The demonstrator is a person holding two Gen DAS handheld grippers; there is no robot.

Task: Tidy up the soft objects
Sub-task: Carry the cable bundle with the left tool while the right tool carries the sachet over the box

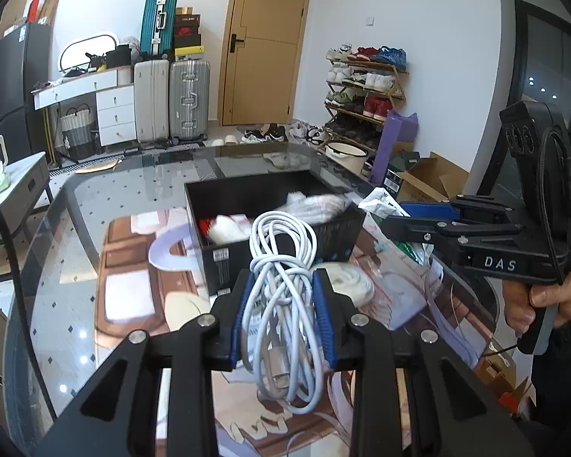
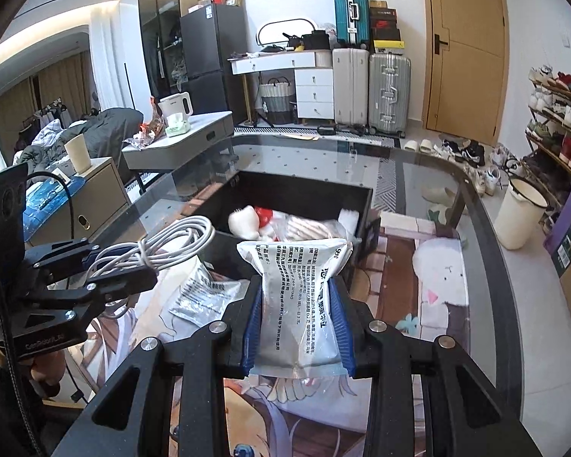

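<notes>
Holding a coiled white cable in your left gripper, you have both blue pads clamped against the sides of the bundle, which stands roughly upright between them, its upper loops rising above the fingertips and a silver plug hanging at the bottom. Your right gripper is closed the same way on a silvery foil packet printed with black text, the packet upright and pinched at its middle so that the top flares out.

Both tools sit above the glass table, just short of the black box, fingers pointing toward it. From the left wrist view your right gripper reaches in level from the right side, your hand wrapped around its grip; the packet itself cannot be made out there. From the right wrist view your left gripper enters from the left, tilted slightly upward, the cable trailing forward past its tips.

Only the right wrist view shows the box contents clearly: a white plush with red and clear-wrapped bundles. It also shows a second foil packet lying flat on the printed mat. Only the left wrist view shows a roll of white cloth on the mat just right of the cable.
</notes>
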